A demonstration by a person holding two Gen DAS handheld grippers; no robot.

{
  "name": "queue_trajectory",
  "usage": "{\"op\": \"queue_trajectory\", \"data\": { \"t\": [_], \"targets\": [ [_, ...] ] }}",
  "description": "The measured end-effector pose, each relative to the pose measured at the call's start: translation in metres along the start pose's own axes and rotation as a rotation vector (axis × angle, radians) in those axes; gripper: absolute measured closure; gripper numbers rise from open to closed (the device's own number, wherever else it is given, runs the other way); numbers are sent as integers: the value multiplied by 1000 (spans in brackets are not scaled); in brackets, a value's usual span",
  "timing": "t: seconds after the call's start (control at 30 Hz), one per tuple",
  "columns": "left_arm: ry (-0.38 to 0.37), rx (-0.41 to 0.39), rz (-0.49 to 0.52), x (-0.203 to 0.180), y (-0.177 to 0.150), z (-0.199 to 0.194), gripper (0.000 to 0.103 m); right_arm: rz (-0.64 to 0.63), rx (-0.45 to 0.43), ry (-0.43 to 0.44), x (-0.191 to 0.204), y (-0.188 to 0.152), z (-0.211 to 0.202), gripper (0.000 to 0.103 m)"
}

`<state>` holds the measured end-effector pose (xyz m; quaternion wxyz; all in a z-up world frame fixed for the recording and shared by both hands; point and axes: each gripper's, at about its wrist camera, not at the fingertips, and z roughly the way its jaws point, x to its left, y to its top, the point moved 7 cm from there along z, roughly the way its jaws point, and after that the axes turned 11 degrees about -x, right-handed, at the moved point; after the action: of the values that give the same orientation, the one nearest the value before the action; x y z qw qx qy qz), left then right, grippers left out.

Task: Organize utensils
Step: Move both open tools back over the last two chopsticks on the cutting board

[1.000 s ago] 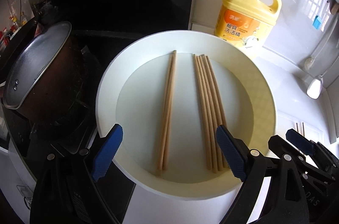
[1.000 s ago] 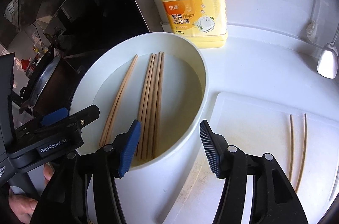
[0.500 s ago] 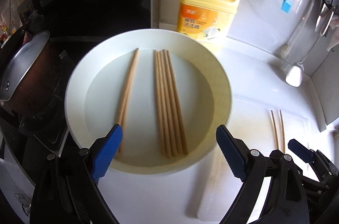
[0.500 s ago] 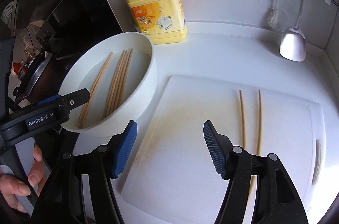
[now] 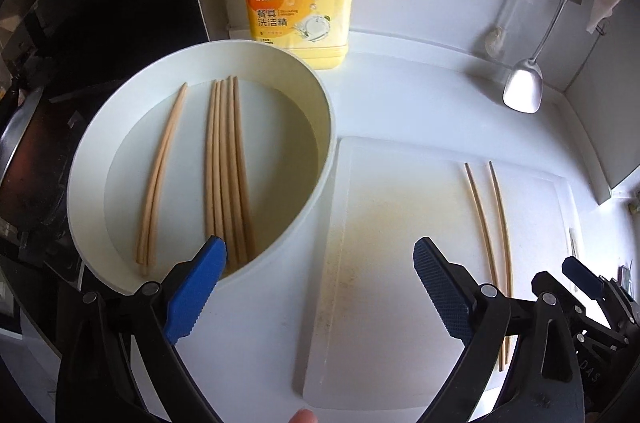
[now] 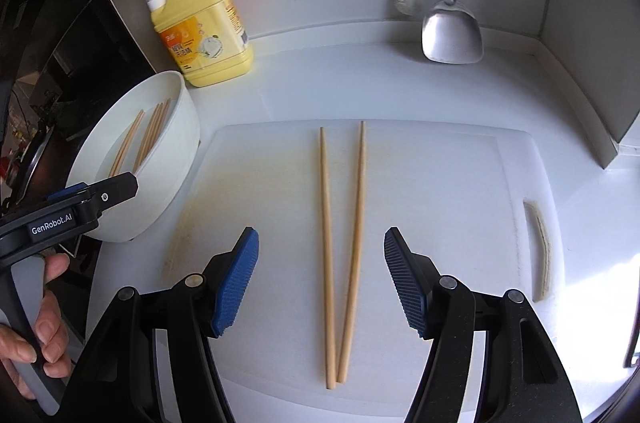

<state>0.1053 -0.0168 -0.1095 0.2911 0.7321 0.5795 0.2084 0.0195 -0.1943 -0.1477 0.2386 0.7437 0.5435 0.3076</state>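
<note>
Two pale wooden chopsticks [image 6: 340,255] lie on the white plastic cutting board [image 6: 460,183] right under your right gripper [image 6: 321,277], their near ends touching and their far tips spread apart. Your right gripper has its blue-padded jaws parted wide with nothing between the pads; the pair sits below the gap, untouched. Your left gripper [image 5: 320,287] is likewise spread wide and empty, hanging over the near left edge of the board, just right of the round white plastic basin [image 5: 320,159].

You look to be between picks: this pair is out on the board, and six more chopsticks [image 5: 224,171] are left in the basin at far left, a pair on the left side and a group of four beside it. Your next move, as I read it, is either to come down on the board pair and close across both sticks near the touching ends, or to go back to the basin. Chopsticks are thin and roll; close squarely or one will slip out.

Your right view shows the spread pair centred, the board's handle slot at its right edge, and your hand on the left gripper's grip. Your left view alone shows the basin's inside clearly enough to count the sticks. Farther back stand a yellow dish-soap jug with a white pump [image 6: 200,27] and a steel spatula [image 6: 452,27] hanging on the wall.
</note>
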Motion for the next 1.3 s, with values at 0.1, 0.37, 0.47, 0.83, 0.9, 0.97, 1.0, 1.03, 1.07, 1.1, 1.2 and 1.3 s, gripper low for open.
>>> {"op": "queue_trajectory", "data": {
  "t": [0.1, 0.37, 0.47, 0.83, 0.9, 0.97, 1.0, 1.03, 1.07, 1.1, 1.2, 1.3],
  "targets": [
    [-15, 11, 9, -12, -4, 4, 10, 10, -1, -23, -15, -5, -1, 40],
    [-6, 59, 53, -39, -23, 20, 10, 23, 10, -75, -43, -20, 10, 40],
    [4, 57, 27, -40, -28, 25, 10, 27, 16, -81, -48, -24, 17, 40],
    [53, 71, 42, -45, -39, 40, 10, -22, 22, -80, -40, -21, 48, 40],
    [52, 71, 48, -47, -39, 41, 10, -34, 27, -82, -39, -21, 53, 41],
    [56, 67, 49, -48, -39, 42, 10, -45, 21, -85, -38, -20, 56, 41],
    [60, 62, 46, -48, -38, 42, 10, -56, 20, -89, -37, -20, 57, 41],
    [61, 55, 42, -49, -37, 42, 10, -67, 20, -93, -37, -20, 57, 41],
    [62, 50, 38, -49, -36, 42, 10, -81, 19, -101, -36, -20, 58, 41],
    [64, 48, 37, -49, -35, 42, 10, -104, 19, -115, -35, -21, 59, 41],
    [73, 45, 49, -53, -34, 44, 10, -146, 13, -133, -35, -23, 59, 41],
    [72, 46, 66, -62, -35, 45, 10, -142, 8, -135, -42, -22, 57, 41]
  ]
}}
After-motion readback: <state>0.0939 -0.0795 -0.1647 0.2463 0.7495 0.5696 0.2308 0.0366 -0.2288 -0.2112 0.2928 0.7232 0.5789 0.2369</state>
